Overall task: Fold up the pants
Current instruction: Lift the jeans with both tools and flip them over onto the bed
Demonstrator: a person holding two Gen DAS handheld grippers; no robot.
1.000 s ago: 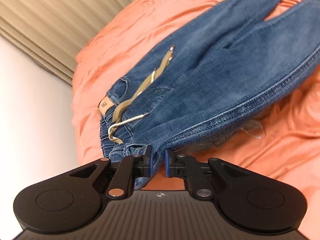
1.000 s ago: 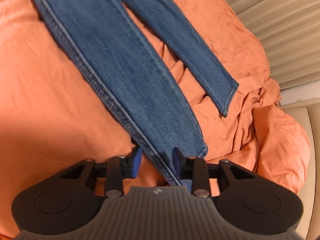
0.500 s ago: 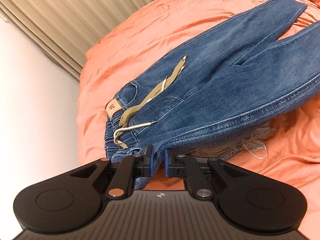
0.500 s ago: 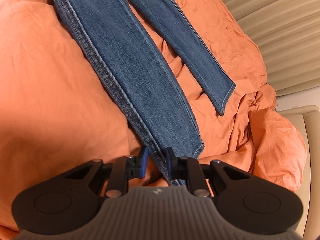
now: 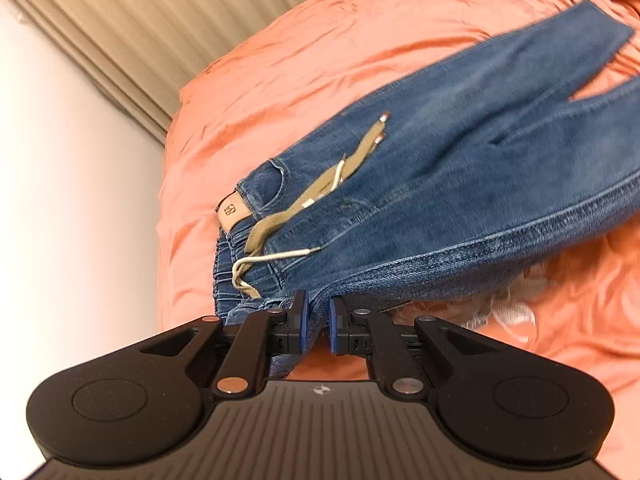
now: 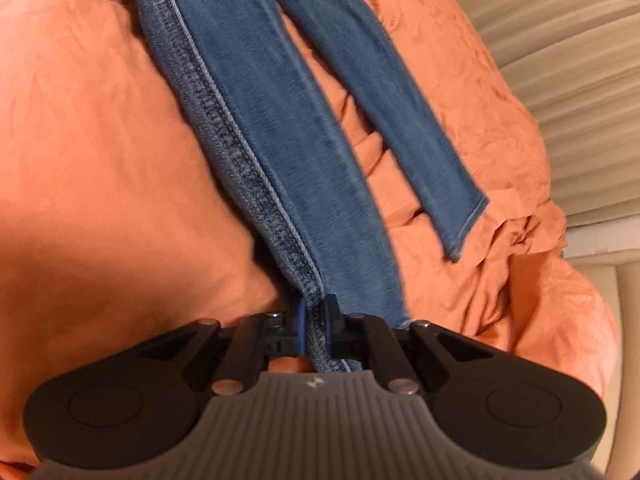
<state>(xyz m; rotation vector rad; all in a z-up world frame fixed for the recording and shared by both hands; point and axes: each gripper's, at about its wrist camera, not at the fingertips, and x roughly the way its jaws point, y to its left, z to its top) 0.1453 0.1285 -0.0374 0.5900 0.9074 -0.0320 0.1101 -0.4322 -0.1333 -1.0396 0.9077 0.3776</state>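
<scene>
Spreading across most of both views: an orange duvet [image 5: 360, 52], rumpled, covering the bed. Backed by beige pleated curtains [image 5: 132, 28] along the far side, with a plain white wall [image 5: 68, 184] at the left of the left wrist view and a cream padded panel [image 6: 612, 280] at the right edge of the right wrist view.

Lying along the duvet: blue jeans [image 5: 460, 168], waistband end toward the left gripper [image 5: 316, 326], two legs parted and running away in the right wrist view. Hem of the farther leg flat on the duvet, well apart from the near leg.

Left jaws nearly closed, pinching the near side seam of the jeans close to the waistband. Right gripper [image 6: 314, 330] jaws equally narrow, clamped on the same thick outer seam low on the near leg.

Smaller details near the waistband: a khaki drawstring [image 5: 320, 188], a white cord [image 5: 272, 258], a tan leather patch [image 5: 231, 213].
</scene>
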